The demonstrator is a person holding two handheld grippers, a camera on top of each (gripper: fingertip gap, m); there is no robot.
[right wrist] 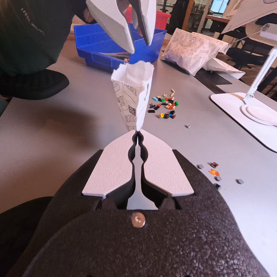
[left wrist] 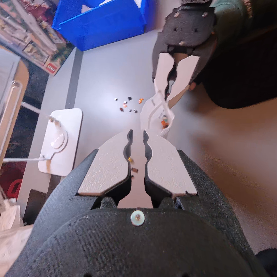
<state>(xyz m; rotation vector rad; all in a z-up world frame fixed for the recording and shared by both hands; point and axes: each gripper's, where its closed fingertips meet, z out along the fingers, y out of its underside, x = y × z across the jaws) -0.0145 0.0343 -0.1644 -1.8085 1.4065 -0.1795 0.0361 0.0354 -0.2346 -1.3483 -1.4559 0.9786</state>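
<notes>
My right claw (right wrist: 137,132) is closed on the bottom corner of the white paper bag (right wrist: 131,90), pads pressing the paper, the torn mouth turned up. My left claw (left wrist: 137,132) stands narrowly apart and holds nothing, above the bag mouth. Small bricks (right wrist: 164,104) lie in the middle of the grey table (right wrist: 194,142). I judge a firm pinch is needed, because thin paper slips easily.

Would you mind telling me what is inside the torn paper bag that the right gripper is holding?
In the left wrist view, a few small bricks, orange among them, sit in the paper bag. The folded paper hides anything deeper.
</notes>
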